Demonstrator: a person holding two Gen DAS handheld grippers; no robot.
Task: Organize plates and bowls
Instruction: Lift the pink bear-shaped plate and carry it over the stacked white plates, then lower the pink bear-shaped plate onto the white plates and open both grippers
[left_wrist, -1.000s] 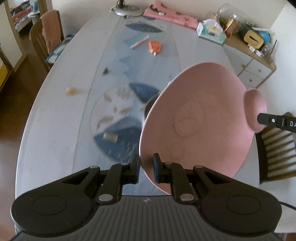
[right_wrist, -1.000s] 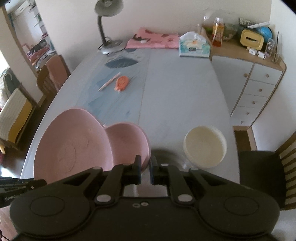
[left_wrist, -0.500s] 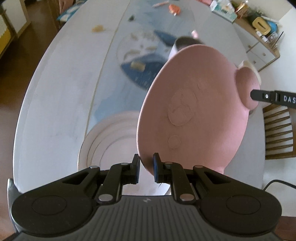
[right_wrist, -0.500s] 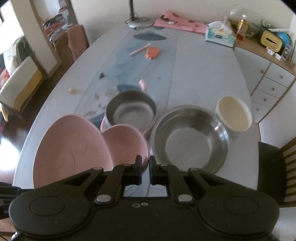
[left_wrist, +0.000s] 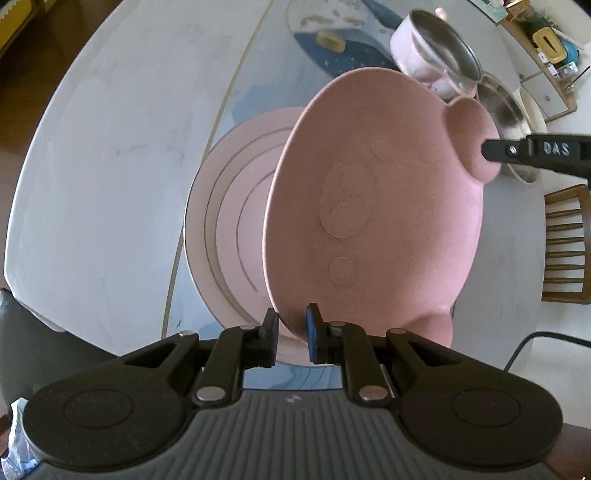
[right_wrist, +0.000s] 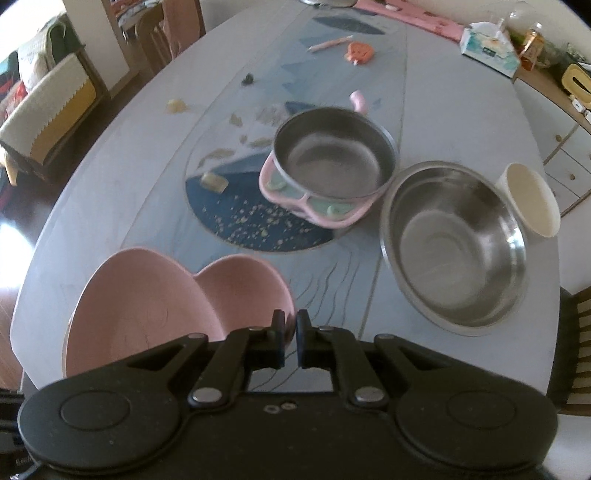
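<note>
A pink pig-face plate (left_wrist: 373, 206) with two round ears hangs tilted above the table, held by both grippers. My left gripper (left_wrist: 291, 330) is shut on its lower rim. My right gripper (right_wrist: 290, 325) is shut on the rim of one ear (right_wrist: 243, 291); its finger (left_wrist: 535, 151) shows at the right in the left wrist view. Under the pink plate lies a round pale-pink plate (left_wrist: 229, 229) with ring lines. Farther off stand a steel bowl (right_wrist: 332, 151) on a pink divided tray (right_wrist: 314, 206), a wide steel bowl (right_wrist: 454, 243) and a cream cup (right_wrist: 532, 199).
The oval grey table (right_wrist: 110, 177) has a blue patterned runner with crumbs and small scraps. A tissue box (right_wrist: 487, 48), an orange toy (right_wrist: 360, 51) and a pen lie at the far end. Chairs (left_wrist: 565, 243) stand at the sides, a drawer cabinet at the right.
Both grippers have carried the pink pig plate toward the near end of the table and lower. The round pale-pink plate has come into view beneath it, and the steel bowls now look closer.
</note>
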